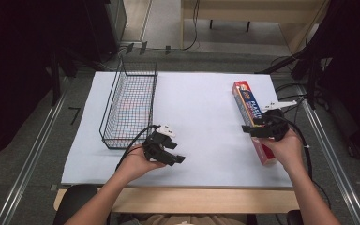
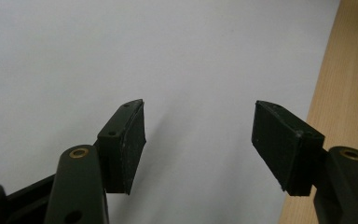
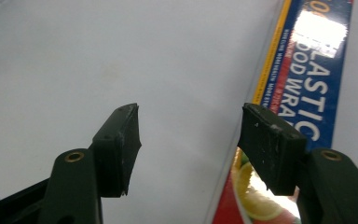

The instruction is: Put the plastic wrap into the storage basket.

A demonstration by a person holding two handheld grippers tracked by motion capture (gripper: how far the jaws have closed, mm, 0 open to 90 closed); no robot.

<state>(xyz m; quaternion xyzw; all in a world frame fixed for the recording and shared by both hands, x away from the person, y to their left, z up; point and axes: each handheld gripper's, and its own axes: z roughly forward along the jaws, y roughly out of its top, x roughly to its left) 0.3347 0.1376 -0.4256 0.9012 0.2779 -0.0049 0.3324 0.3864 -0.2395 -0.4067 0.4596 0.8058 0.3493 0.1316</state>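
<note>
High view: a person's two forearms are coming in from six o'clock over a white table sheet [image 1: 201, 117], each hand holding a black gripper.
Left gripper [image 1: 176, 157]: it is sitting in the left hand [image 1: 138, 164] at about seven o'clock on the sheet, just beside the near corner of the wire basket, and its tips are pointing toward three o'clock.
Left gripper jaws: they are standing spread, with nothing between them; in the left gripper view the left gripper [image 2: 198, 140] is looking along bare white sheet, with the wooden table edge [image 2: 340, 93] running along at three o'clock.
Right gripper [image 1: 251, 130]: it is resting in the right hand [image 1: 286, 147] at about four o'clock on the sheet, lying over the box and pointing toward nine o'clock.
Right gripper jaws: they are standing spread and pinching nothing; in the right gripper view the right gripper [image 3: 189, 140] has one jaw over bare sheet and the other over the box edge.
Plastic wrap box [image 1: 246, 101]: it is lying flat along the three o'clock side of the sheet, its long axis running from twelve to six; the plastic wrap box [image 3: 317, 70] is showing blue and red print.
Wire basket [image 1: 130, 105]: it is standing upright at ten o'clock on the sheet, well apart from the box.
</note>
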